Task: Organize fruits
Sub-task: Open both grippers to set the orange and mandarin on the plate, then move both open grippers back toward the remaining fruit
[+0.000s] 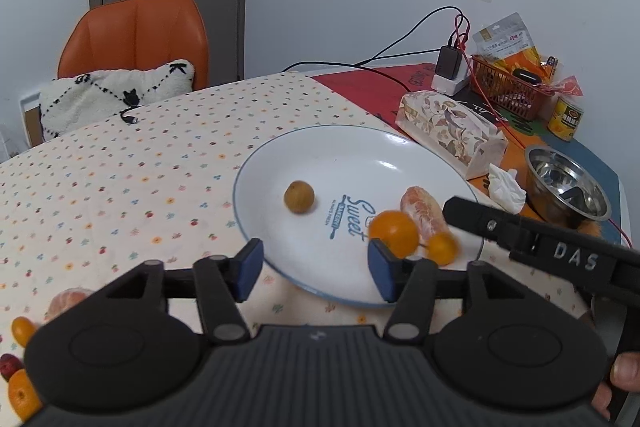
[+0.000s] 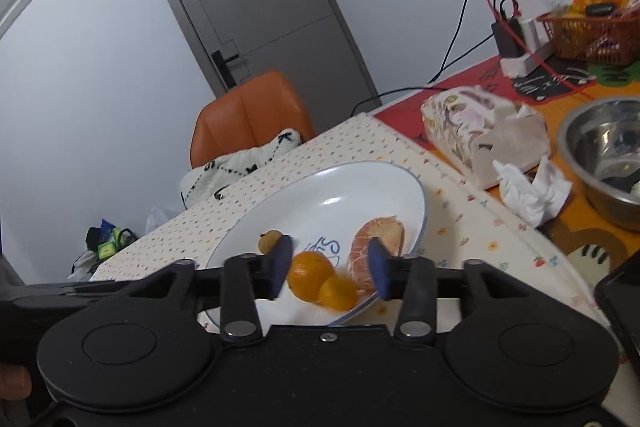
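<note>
Your left gripper (image 1: pixel 316 273) is spread wide over the near rim of the white plate (image 1: pixel 280 155), holding nothing; your right gripper (image 2: pixel 330 269) is also parted and empty above that rim. On the plate: a round orange (image 1: pixel 394 233) touching a small kumquat (image 1: pixel 441 247), a peeled segmented tangerine (image 1: pixel 424 213) behind them, and a dull brown fruit (image 1: pixel 299 197) apart toward the centre.
</note>
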